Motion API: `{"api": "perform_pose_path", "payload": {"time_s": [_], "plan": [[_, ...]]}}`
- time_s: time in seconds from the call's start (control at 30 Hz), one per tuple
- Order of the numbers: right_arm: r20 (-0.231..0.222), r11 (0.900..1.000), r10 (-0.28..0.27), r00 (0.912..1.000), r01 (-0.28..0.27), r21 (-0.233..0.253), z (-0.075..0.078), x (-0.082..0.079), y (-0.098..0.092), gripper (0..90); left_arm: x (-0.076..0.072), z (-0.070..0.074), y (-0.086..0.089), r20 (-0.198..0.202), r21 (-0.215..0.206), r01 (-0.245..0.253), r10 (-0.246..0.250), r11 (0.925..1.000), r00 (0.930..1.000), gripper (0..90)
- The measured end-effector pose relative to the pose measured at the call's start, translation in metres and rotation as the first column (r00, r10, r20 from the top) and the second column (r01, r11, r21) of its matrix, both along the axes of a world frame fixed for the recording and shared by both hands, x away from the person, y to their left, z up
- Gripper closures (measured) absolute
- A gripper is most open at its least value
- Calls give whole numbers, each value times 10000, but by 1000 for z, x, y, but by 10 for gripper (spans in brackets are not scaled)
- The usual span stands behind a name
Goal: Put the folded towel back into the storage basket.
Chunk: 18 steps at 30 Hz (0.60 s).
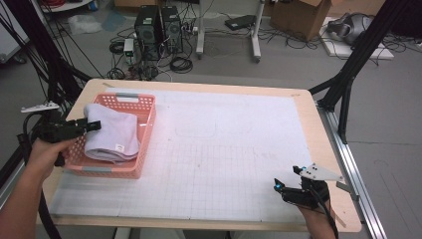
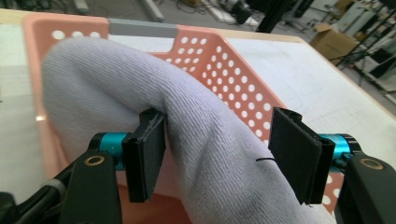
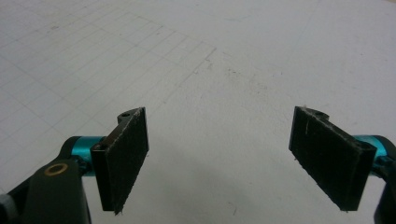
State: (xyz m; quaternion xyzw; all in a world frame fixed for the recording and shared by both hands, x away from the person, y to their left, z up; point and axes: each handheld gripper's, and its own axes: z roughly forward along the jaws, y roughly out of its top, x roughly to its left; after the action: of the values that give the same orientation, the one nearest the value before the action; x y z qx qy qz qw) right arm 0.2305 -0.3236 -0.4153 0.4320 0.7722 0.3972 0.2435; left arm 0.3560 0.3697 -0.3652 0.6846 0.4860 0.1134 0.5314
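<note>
High view, left to right, places given relative to the pink basket [image 1: 130, 170].

1. Left hand-held gripper [image 1: 92, 125]: at the basket's left wall, reaching in over the rim, held by the person's left hand [image 1: 46, 149]. In the left gripper view [image 2: 217, 156] its jaws stand apart, one on each side of a raised fold of cloth; the left pad touches the cloth, the right pad stands just clear of it. Not clamped.

2. Pink basket: perforated plastic with grey handle strips, on the tabletop [image 1: 318, 129] at its left end, near the front-left corner.

3. Towel [image 1: 113, 133]: pale lilac, folded and rolled, lying inside the basket along its length, a small label at the near end. In the left gripper view the towel [image 2: 116, 88] bulges up above the basket wall [image 2: 224, 65].

4. White gridded mat [image 1: 224, 149]: covers the tabletop to the right of the basket.

5. Right hand-held gripper [image 1: 288, 180]: well apart from the basket, at the tabletop's front-right corner, over the mat. In the right gripper view [image 3: 219, 158] its jaws are spread wide with nothing between them.
</note>
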Motion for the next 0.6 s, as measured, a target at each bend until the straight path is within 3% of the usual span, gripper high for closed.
{"api": "perform_pose_path", "payload": {"time_s": [0.07,0.1,0.13,0.17,0.27,0.37,0.4,0.5,0.6], "plan": [[-22,10000,12,10000,-12,4,0,0,0,185,-2,4,-1,-15,446,-355,356,9984,9994,368],[-28,10000,0,10000,0,12,0,0,0,185,-2,4,-1,-15,446,-355,356,9984,9994,366],[-28,10000,0,10000,0,12,0,0,0,185,-2,5,-2,-147,750,-460,473,9961,9988,366],[-39,10000,4,10000,-4,-6,0,0,1,186,1,4,-5,-588,1111,-642,710,9917,9957,361],[-23,10000,53,10000,-53,-37,-1,1,2,186,4,1,-10,-977,1537,-906,1064,9839,9895,385],[-54,10000,27,10000,-27,16,0,0,2,186,7,-2,-13,-1240,1812,-1039,1275,9779,9840,521],[-18,10000,43,10000,-43,-13,0,1,2,185,8,-4,-16,-1392,2121,-1202,1518,9698,9786,590],[-44,10000,15,10000,-15,-11,-1,0,1,186,10,-7,-19,-1406,2224,-1208,1544,9674,9780,688],[-41,10000,41,10000,-42,-20,-1,0,1,186,11,-7,-22,-1351,2113,-1052,1357,9717,9815,715]]}}
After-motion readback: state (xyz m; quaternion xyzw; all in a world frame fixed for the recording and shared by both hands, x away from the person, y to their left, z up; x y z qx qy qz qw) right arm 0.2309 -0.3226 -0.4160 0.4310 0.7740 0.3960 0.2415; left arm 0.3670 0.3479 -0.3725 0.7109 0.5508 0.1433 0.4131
